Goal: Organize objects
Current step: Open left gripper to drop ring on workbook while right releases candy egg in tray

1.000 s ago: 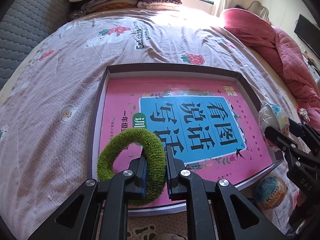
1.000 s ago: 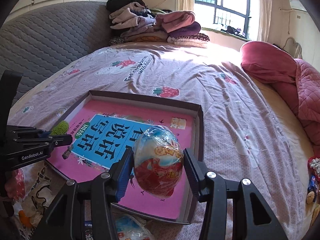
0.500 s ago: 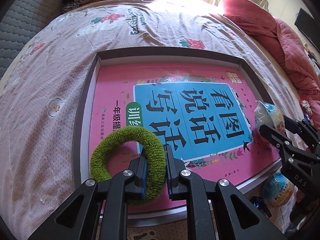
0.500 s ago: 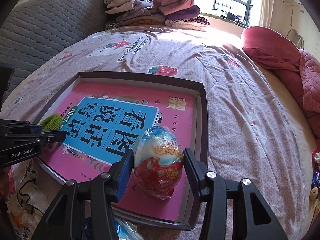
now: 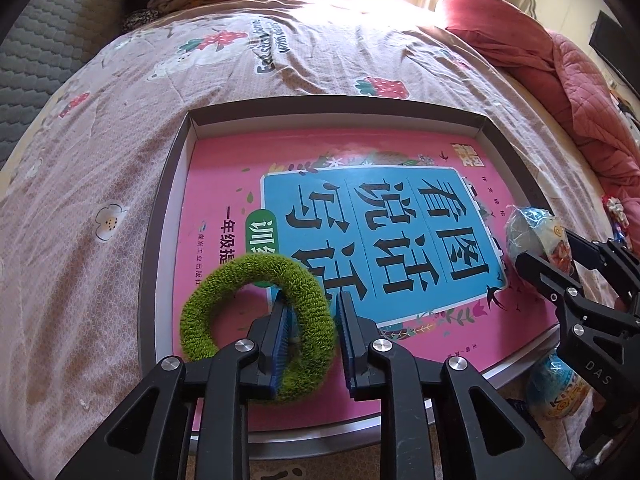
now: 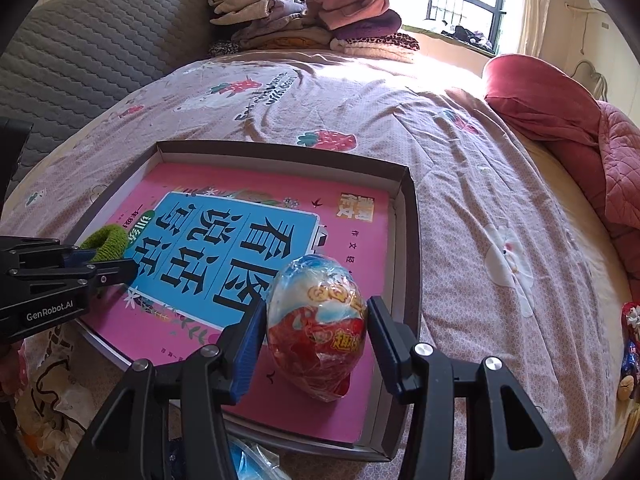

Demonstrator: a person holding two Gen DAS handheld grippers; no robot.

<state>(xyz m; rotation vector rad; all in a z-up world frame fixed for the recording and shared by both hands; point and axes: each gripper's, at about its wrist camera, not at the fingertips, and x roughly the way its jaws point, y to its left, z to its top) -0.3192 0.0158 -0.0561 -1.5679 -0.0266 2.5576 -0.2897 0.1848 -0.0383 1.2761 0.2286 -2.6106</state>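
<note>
Between the opening jaws of the left gripper [image 5: 311, 322], a green fuzzy ring [image 5: 256, 320] rests on the pink book [image 5: 360, 240] at the tray's [image 5: 160, 248] near left corner, one pad clear of it. The right gripper [image 6: 316, 334] pinches a wrapped toy egg [image 6: 318, 324] over the tray's near right corner. The tray lies on the bed [image 6: 460, 184].

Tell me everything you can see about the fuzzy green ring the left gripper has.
The fuzzy green ring is a soft, terry-like loop, like a hair scrunchie, bright moss green with an open middle. It sits tilted on the pink book at the near left corner of the shallow grey box. Its right side runs between the fingers of the left gripper, whose jaws are opening, with a gap at the right pad.
</note>
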